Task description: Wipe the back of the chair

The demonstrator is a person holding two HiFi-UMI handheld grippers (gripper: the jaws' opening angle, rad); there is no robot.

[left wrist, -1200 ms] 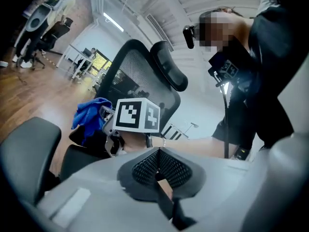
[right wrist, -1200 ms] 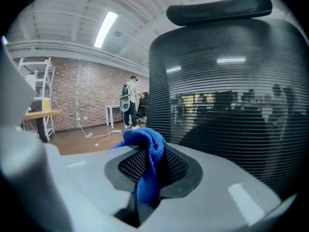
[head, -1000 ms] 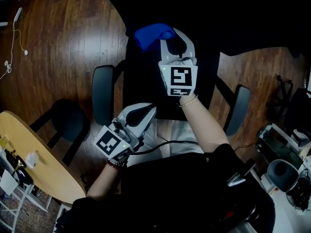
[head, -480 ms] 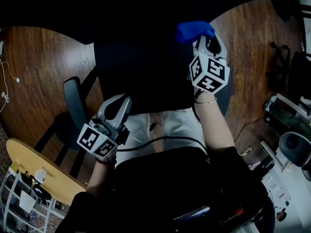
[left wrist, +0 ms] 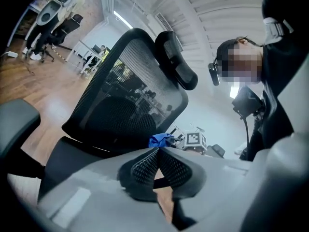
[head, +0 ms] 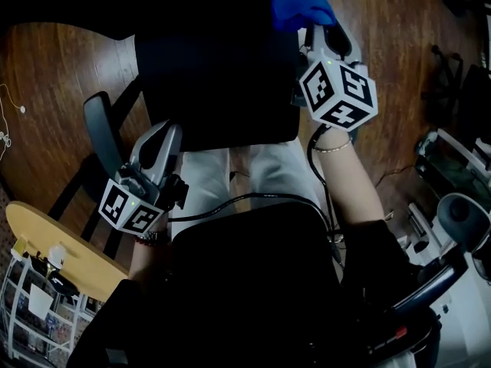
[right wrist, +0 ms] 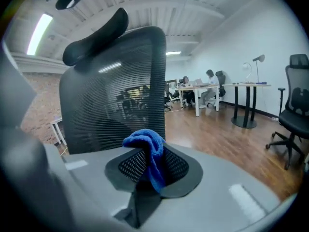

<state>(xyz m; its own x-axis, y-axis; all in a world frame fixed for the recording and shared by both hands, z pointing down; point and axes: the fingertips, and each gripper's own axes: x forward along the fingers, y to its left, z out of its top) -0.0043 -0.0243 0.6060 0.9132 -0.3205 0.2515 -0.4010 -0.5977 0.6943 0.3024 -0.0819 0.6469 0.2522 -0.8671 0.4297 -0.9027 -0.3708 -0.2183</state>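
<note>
The black mesh chair back fills the upper middle of the head view, with its headrest on top in the right gripper view. My right gripper is shut on a blue cloth at the back's upper right edge. In its own view the cloth hangs between the jaws, close in front of the mesh. My left gripper is shut and empty, low at the left beside the back's lower edge. Its own view shows the chair back, the cloth and the right gripper's marker cube.
The chair's left armrest stands over the wooden floor. A yellow table and a wire rack lie at the lower left. Chair bases crowd the right. Desks with seated people and another office chair stand far off.
My right gripper has carried the blue cloth rightward across the top of the chair back to its right edge. The left gripper has shifted down and left.
</note>
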